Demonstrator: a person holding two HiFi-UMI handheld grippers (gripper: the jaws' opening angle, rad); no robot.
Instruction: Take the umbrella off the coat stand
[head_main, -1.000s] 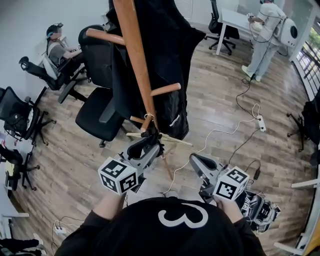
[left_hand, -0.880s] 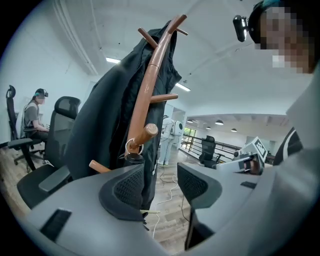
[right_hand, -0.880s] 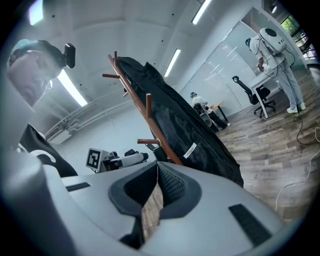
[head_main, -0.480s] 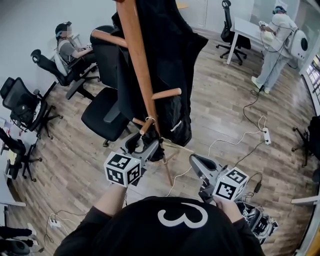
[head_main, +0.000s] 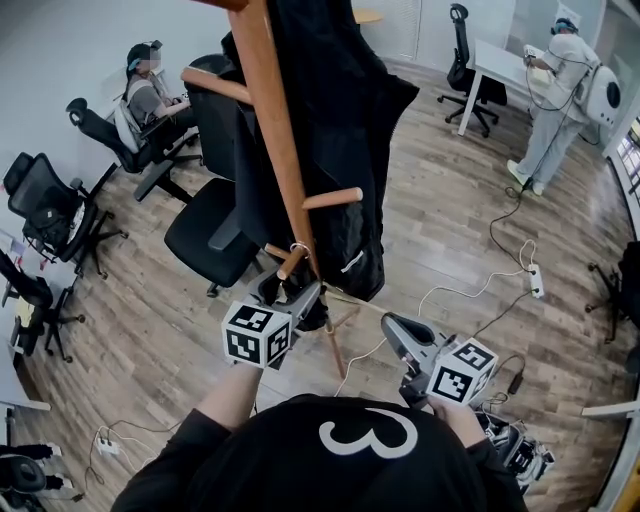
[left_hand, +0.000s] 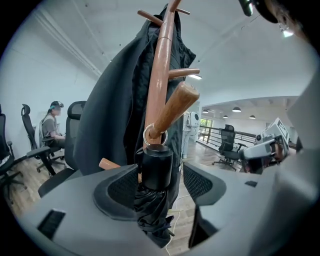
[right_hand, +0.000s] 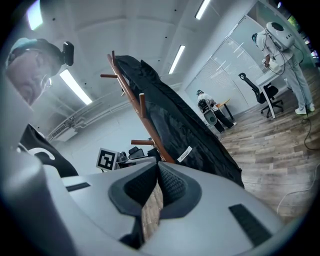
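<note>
A wooden coat stand (head_main: 275, 130) rises just ahead, with a black coat (head_main: 340, 120) draped over it. A folded black umbrella (left_hand: 156, 167) hangs by a metal ring (left_hand: 150, 134) from a low wooden peg (left_hand: 175, 107). My left gripper (left_hand: 161, 184) is open around the umbrella's handle. The left pad sits close against it and the right pad stands clear. In the head view the left gripper (head_main: 300, 290) reaches up to the umbrella (head_main: 312, 315) under that peg. My right gripper (head_main: 392, 325) hangs back to the right, shut and empty (right_hand: 157, 172).
Black office chairs (head_main: 205, 225) stand left of the stand, and a seated person (head_main: 150, 95) is at the far left. A person in white (head_main: 560, 90) stands by a desk (head_main: 495, 65) at the back right. A power strip (head_main: 537, 282) and cables lie on the wood floor.
The left gripper's jaws have spread apart around the umbrella handle, and the gripper has dropped a little and shifted right. The right gripper has barely moved.
</note>
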